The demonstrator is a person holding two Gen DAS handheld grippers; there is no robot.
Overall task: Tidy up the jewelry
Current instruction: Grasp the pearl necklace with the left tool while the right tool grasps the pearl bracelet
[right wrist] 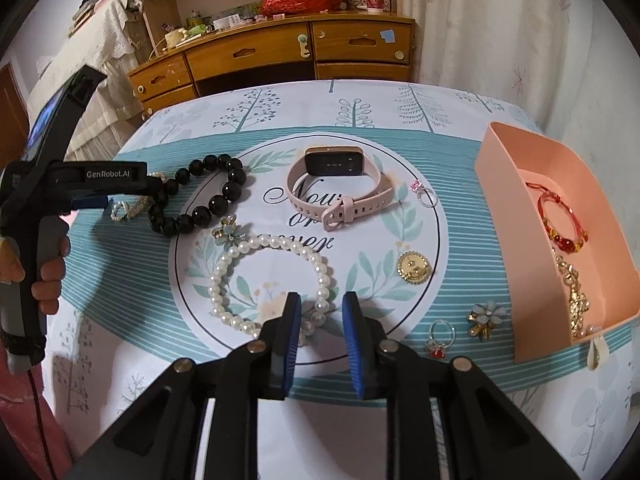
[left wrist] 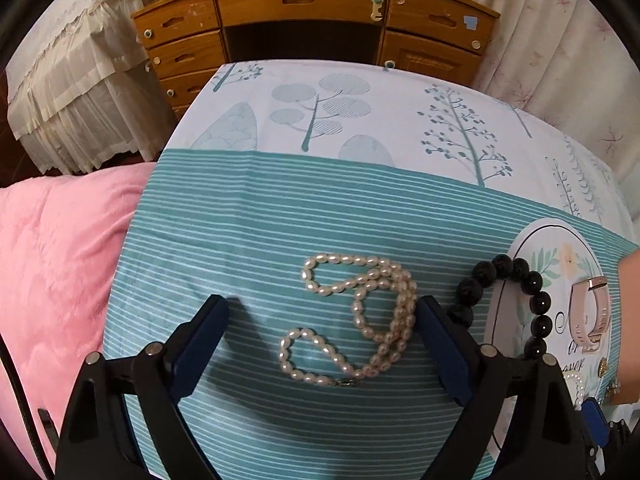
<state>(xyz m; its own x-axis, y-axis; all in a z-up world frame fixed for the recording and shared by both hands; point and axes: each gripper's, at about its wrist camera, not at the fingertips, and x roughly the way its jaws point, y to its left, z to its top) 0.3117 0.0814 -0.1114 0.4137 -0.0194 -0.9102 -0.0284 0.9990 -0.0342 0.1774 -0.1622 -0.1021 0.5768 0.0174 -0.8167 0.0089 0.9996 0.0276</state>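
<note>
Now, left tool [left wrist: 322,308] around pearl necklace [left wrist: 352,316]

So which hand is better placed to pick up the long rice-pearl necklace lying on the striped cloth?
Left. The left gripper is open with the rice-pearl necklace lying between its fingers. The right gripper sits over the round pearl bracelet instead.

a long pearl necklace [left wrist: 356,320] lies looped on the striped cloth. beside it lies a black bead bracelet [right wrist: 200,200]. on the round mat: pink watch [right wrist: 340,188] on its side, strap buckled; pearl bracelet [right wrist: 272,284]; gold medallion [right wrist: 412,266]. a pink box [right wrist: 520,240] at the right holds a red bracelet [right wrist: 560,220] and a gold chain [right wrist: 576,300].
</note>
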